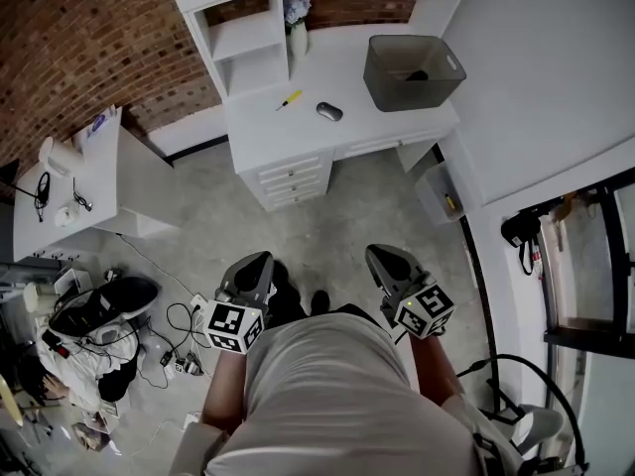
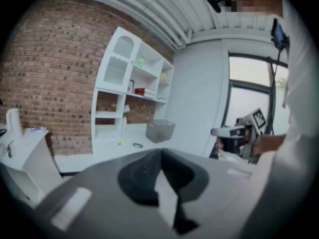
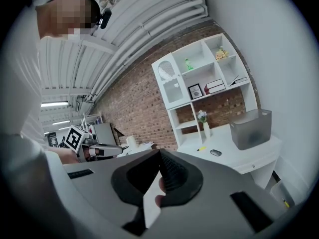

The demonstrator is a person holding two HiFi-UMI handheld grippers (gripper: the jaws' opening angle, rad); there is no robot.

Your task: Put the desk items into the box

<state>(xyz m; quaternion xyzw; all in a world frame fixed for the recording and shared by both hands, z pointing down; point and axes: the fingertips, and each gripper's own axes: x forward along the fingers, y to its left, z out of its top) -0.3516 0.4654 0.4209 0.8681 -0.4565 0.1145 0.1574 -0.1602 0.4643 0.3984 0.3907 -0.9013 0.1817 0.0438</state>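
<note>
A grey translucent box [image 1: 412, 72] stands at the right end of the white desk [image 1: 288, 142]. A dark mouse [image 1: 329, 112] and a small yellow tool [image 1: 289, 99] lie left of it, and a vase of flowers [image 1: 298, 36] stands by the shelf. I stand well back from the desk. My left gripper [image 1: 258, 261] and right gripper [image 1: 383, 256] are held at waist height, both pointing toward the desk, both shut and empty. The left gripper view shows the box [image 2: 160, 130] and mouse [image 2: 137, 145] far off; the right gripper view shows the box [image 3: 253, 128] and mouse [image 3: 215, 153].
A white shelf unit [image 1: 233, 28] rises at the desk's back left. A white side table [image 1: 74, 181] with small items stands at left. Bags and cables [image 1: 104, 315] lie on the floor at lower left. A clear bin [image 1: 440, 191] sits by the desk's right side.
</note>
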